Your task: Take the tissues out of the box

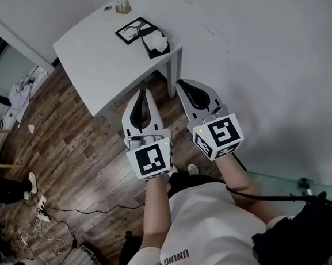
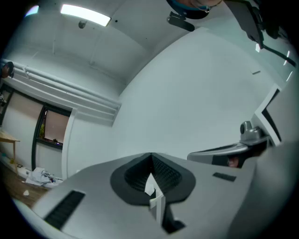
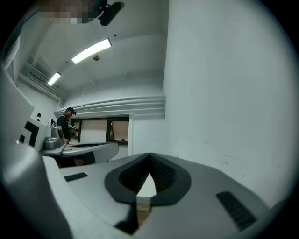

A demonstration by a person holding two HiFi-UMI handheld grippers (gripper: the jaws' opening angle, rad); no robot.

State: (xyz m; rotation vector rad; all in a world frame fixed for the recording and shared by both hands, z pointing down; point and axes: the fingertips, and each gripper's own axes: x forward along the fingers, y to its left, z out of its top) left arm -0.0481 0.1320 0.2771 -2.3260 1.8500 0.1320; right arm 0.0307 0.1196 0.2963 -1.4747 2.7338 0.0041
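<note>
Both claws were pressed together on nothing: the left gripper (image 1: 143, 94) and the right gripper (image 1: 181, 85) hung side by side, short of the white table (image 1: 93, 54). On it, near the wall, sat the tissue box (image 1: 160, 51), a tissue (image 1: 155, 41) poking out.

Left tongs (image 1: 143, 95), right tongs (image 1: 183, 86) side by side, both closed, empty.

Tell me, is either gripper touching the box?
No, the left gripper and right gripper are both in the air short of the table, apart from the box on it.
</note>
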